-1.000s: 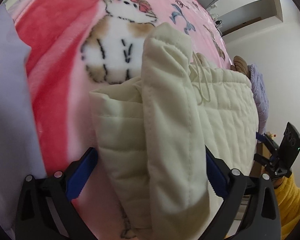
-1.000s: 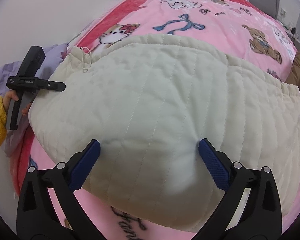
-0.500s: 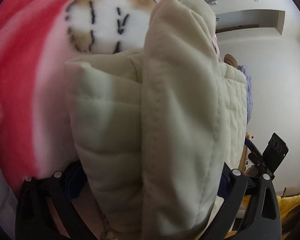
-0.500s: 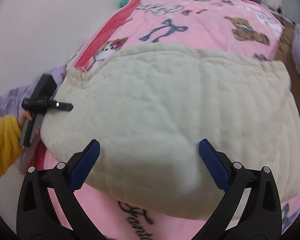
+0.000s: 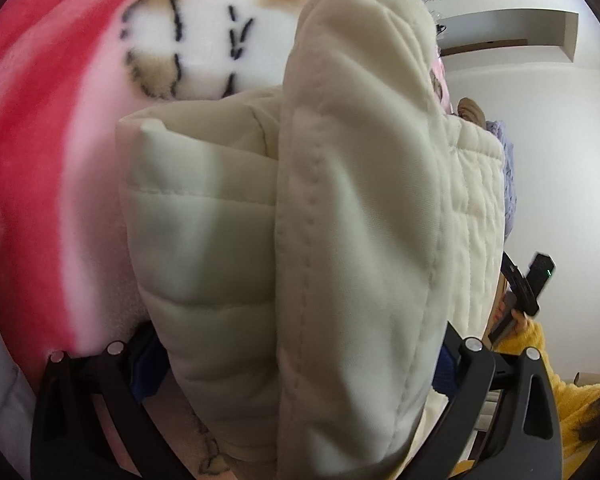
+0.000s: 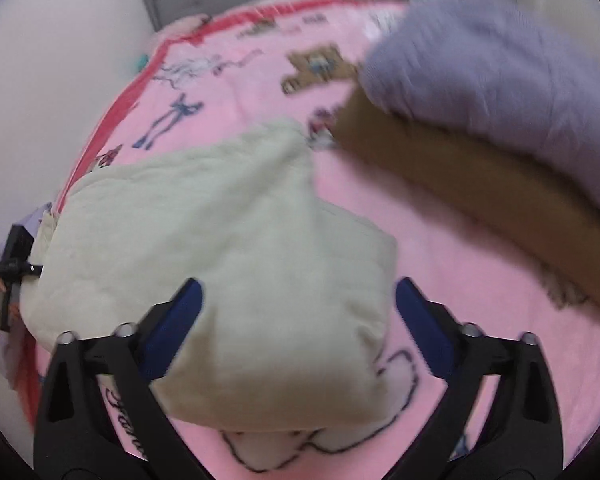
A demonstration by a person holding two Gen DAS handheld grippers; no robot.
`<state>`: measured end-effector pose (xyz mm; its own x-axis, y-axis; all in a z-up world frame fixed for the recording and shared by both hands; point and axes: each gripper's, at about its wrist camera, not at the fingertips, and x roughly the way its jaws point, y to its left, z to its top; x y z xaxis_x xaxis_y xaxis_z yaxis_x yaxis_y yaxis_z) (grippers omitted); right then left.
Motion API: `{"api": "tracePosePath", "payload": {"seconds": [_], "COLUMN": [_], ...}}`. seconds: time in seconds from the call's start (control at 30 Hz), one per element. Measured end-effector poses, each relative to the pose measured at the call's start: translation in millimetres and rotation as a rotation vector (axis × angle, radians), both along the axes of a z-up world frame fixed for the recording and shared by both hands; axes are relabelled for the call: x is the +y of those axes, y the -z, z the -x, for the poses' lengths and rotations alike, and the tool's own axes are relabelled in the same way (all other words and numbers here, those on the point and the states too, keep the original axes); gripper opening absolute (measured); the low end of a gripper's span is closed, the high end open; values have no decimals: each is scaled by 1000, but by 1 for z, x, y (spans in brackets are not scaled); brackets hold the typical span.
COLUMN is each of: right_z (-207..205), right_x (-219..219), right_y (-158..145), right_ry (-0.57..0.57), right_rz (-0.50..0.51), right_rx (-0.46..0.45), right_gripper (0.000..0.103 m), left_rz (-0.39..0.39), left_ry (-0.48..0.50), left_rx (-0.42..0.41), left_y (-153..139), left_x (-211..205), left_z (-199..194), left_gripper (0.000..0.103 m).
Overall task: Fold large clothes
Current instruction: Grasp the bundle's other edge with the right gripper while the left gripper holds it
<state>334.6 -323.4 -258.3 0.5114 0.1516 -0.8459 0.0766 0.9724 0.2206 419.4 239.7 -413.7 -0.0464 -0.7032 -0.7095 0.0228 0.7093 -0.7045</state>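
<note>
Your right gripper has just been closing around the cream quilted garment's corner, pads not yet pressing. Your left gripper straddles its folded edge (grip undeterminable). Garment lies on the pink blanket.

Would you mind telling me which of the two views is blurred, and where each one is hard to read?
Right wrist view: motion smear over the purple garment, brown garment and blanket prints. Left wrist view: steadier, the cream jacket soft because so close, fisheye bending the edges.
</note>
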Motion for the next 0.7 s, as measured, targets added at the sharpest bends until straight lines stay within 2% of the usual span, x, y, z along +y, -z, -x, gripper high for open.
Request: {"api": "tracePosePath", "payload": {"seconds": [0.1, 0.17, 0.23, 0.3, 0.4, 0.43, 0.5, 0.57, 0.63, 0.7], "right_z": [-21, -32, -45, -54, -61, -64, -69, -74, -80, -87], "right_x": [-33, -48, -59, -60, -58, -56, -45, -37, -32, -25], "right_y": [31, 52, 74, 96, 109, 108, 104, 104, 113, 119], "right_ry": [4, 7, 16, -4, -12, -21, -66, -121, -105, -93], "right_rz": [-128, -226, -315, -377, -491, -523, -516, -450, -449, -444], "right_rx": [78, 114, 171, 255, 330, 325, 335, 351, 394, 435], "right_gripper": [80, 81, 95, 95, 95, 95, 96, 96, 96, 96], "left_rz": [-12, -34, -45, -47, -46, -49, -46, -33, -30, -58], "left_ry": [-1, 7, 31, 40, 43, 48, 52, 48, 70, 88], "left_rx": [49, 21, -3, -12, -9, -11, -2, 19, 10, 4], "left_y": [0, -6, -11, -14, -15, -15, -17, -19, -24, -22], "left_x": [-5, -12, -18, -21, -22, -22, -21, -22, -21, -25], "left_z": [-8, -8, -7, -9, -15, -17, -20, -25, -20, -18], "left_gripper": [99, 99, 99, 99, 99, 99, 99, 99, 99, 99]}}
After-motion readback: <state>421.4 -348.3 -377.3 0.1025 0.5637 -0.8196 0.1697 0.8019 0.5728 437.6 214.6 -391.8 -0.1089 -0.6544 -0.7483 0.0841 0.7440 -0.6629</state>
